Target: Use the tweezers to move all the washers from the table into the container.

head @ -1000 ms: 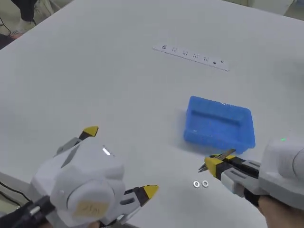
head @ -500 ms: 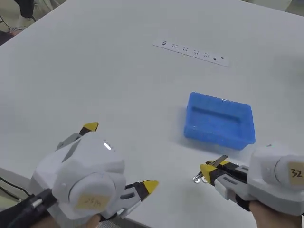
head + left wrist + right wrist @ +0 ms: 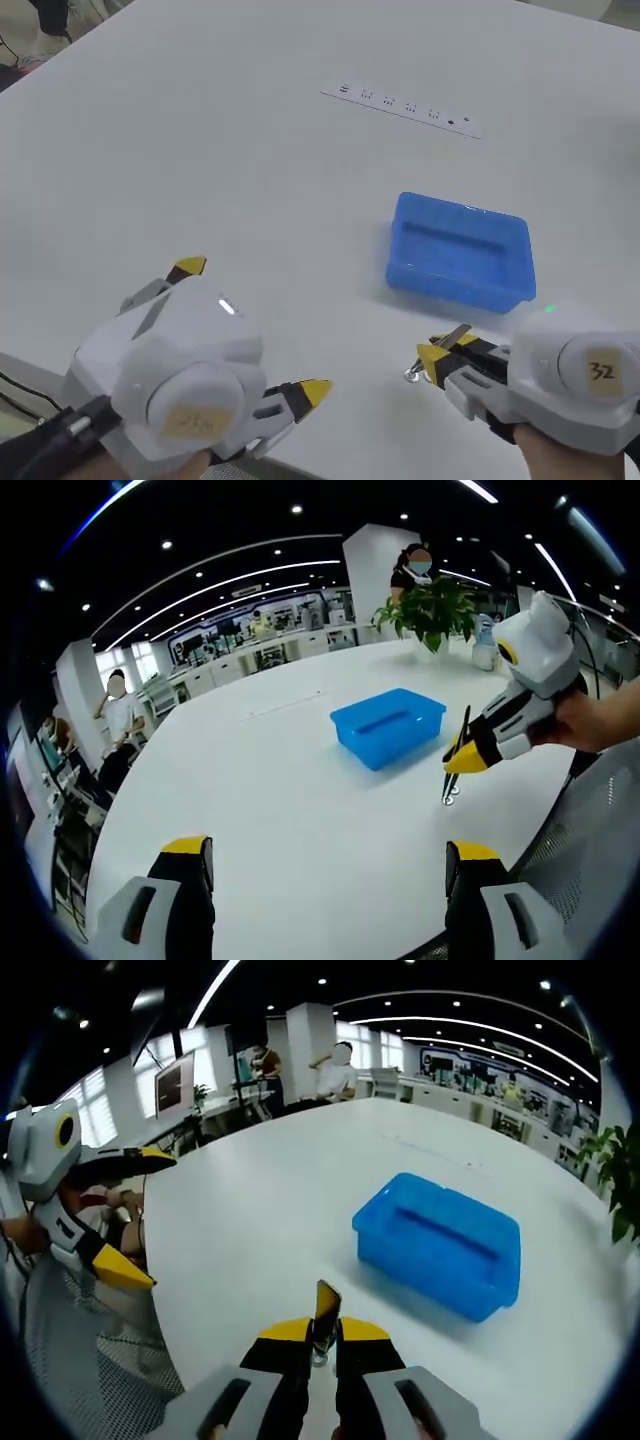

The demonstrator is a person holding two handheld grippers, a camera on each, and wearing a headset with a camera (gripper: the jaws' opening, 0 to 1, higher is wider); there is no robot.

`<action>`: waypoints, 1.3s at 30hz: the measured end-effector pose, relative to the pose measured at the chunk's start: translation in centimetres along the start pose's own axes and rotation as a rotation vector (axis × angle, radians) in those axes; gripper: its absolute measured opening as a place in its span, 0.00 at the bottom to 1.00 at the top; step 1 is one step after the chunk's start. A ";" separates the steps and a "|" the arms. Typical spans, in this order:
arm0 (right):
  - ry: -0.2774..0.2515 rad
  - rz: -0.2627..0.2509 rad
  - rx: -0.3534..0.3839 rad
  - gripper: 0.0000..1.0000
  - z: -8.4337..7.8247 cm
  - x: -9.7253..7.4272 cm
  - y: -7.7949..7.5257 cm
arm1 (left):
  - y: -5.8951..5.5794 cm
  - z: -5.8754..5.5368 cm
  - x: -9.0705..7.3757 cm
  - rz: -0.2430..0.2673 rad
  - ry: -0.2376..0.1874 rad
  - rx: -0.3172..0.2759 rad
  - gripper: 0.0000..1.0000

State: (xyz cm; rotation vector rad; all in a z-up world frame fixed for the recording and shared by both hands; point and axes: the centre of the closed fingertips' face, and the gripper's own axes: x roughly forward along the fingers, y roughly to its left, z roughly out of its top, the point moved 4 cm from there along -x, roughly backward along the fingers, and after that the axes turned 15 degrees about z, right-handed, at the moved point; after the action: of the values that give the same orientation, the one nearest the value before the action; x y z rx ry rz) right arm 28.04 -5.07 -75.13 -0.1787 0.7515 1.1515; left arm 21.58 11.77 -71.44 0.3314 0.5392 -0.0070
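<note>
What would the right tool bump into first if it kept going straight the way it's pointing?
Most likely the washers on the table: the right tool, shut on the tweezers, slants down with their tips almost on them. Depth is unclear, though.

A broad white tabletop point(image 3: 200, 120) stands in an open-plan office; curved strip lights point(image 3: 250, 570) cross the dark ceiling, with a leafy potted plant point(image 3: 432, 605) far right.
</note>
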 end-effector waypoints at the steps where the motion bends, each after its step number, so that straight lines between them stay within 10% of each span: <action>1: 0.014 -0.004 -0.010 0.05 -0.1 0.1 0.0 | 0.0 0.0 0.0 0.000 0.001 0.000 0.99; 23: -0.013 0.014 0.051 0.04 0.3 0.0 -0.5 | -0.1 0.0 -0.1 -0.004 0.004 0.011 0.97; 39: -0.097 -0.027 -0.030 0.03 5.3 -2.8 -1.2 | 0.1 0.1 -0.1 0.005 -0.004 -0.001 0.98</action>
State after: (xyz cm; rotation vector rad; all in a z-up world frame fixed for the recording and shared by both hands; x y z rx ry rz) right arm 30.87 -5.08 -69.66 -0.1563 0.6447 1.1379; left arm 21.57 11.85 -71.31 0.3314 0.5344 -0.0024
